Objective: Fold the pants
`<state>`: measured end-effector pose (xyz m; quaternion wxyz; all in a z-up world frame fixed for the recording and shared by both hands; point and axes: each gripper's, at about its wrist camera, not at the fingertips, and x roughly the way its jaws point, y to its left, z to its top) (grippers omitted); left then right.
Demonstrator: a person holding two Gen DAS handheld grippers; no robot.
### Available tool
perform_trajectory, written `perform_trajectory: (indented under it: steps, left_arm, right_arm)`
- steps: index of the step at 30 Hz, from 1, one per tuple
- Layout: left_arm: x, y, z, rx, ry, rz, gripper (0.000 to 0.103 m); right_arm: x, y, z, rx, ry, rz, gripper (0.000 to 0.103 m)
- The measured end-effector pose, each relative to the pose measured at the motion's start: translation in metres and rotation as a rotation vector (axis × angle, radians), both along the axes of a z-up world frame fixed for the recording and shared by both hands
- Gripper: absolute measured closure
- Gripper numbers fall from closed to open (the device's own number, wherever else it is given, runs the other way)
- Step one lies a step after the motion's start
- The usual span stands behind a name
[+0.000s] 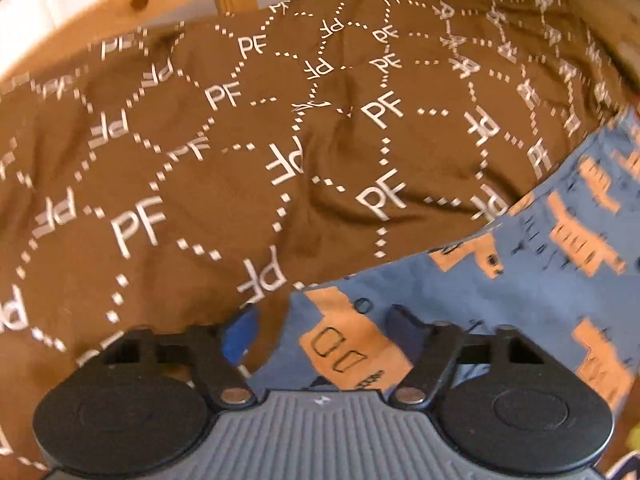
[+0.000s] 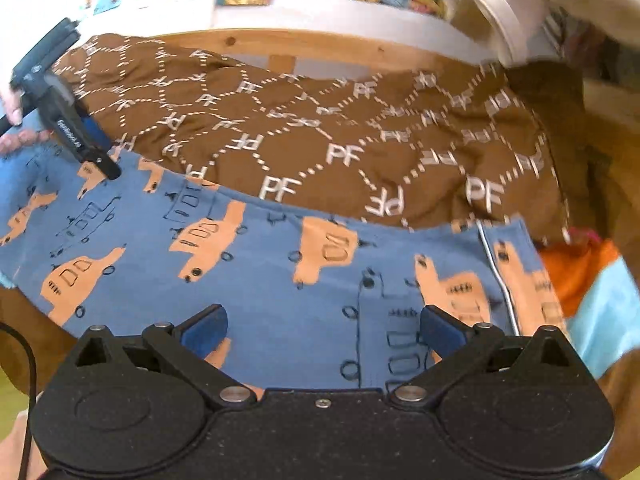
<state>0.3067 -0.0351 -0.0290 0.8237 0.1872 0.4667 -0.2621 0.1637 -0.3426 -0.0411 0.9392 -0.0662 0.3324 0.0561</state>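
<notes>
1. A pair of blue cotton pants printed with orange vehicle shapes lies spread flat across the lower half of the right wrist view, running from the left edge to the right of centre.
2. The pants rest on a brown cloth patterned with white "PF" letters and dotted hexagons, which fills the middle band of that view.
3. Behind the cloth, a pale wooden rail curves across the upper part of the frame.
4. The right gripper, black with blue pads, hangs over the near edge of the pants at the bottom centre; its jaws stand wide apart with nothing pinched between them.
5. The left gripper shows at the left edge of the right wrist view, held in a hand, its tip down at the far left corner of the pants.
6. In the left wrist view the left gripper sits at the bottom centre, its jaws partly spread; the edge of the pants lies between the fingers, and I cannot tell whether the pads press on it.
7. A white sleeve hangs at the upper right of the right wrist view.
8. An orange and light blue fabric lies at the right edge, just beside the pants.
</notes>
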Motion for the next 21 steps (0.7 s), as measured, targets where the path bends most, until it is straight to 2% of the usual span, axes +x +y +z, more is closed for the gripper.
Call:
perform_trajectory:
  steps: [2,3,4,6,8,11,14,16,18,20,21]
  left_arm:
    - [-0.001,0.002,0.000,-0.028,0.016,0.019,0.081]
    - [-0.004,0.000,0.002,-0.006,-0.016,0.035,0.092]
    - [-0.007,-0.004,0.005,0.027,-0.053,0.035,0.095]
    - [-0.014,-0.008,0.009,0.039,-0.092,0.041,0.096]
    - [-0.019,-0.010,0.010,0.063,-0.123,0.054,0.096]
    - [-0.020,-0.015,0.001,0.080,-0.137,0.093,0.096]
    - [-0.011,-0.014,-0.011,0.076,-0.131,0.145,0.093]
    - [-0.007,-0.014,-0.010,0.065,-0.127,0.183,0.087]
    - [-0.009,-0.014,-0.008,0.089,-0.133,0.188,0.076]
    - [-0.014,-0.021,-0.004,0.161,-0.184,0.182,0.049]
    - [-0.019,-0.025,0.000,0.199,-0.222,0.185,0.045]
  right_arm:
    - [0.002,-0.005,-0.002,0.027,0.014,-0.021,0.001]
    - [0.003,-0.007,-0.002,0.034,0.020,-0.030,0.001]
    - [0.003,-0.007,-0.001,0.034,0.022,-0.038,0.001]
    - [0.002,-0.005,0.004,0.018,0.011,-0.061,0.001]
    - [-0.004,-0.004,0.014,0.031,-0.038,-0.073,0.001]
    - [-0.007,-0.004,0.021,0.063,-0.057,-0.063,0.001]
    - [0.002,-0.006,0.006,-0.002,0.032,-0.078,0.001]
    - [0.006,-0.017,-0.007,0.012,0.067,-0.099,0.001]
    - [0.004,-0.028,0.000,0.098,0.042,-0.124,0.001]
    - [-0.005,-0.040,0.015,0.162,-0.043,-0.157,0.001]
    - [-0.009,-0.045,0.020,0.173,-0.074,-0.168,0.001]
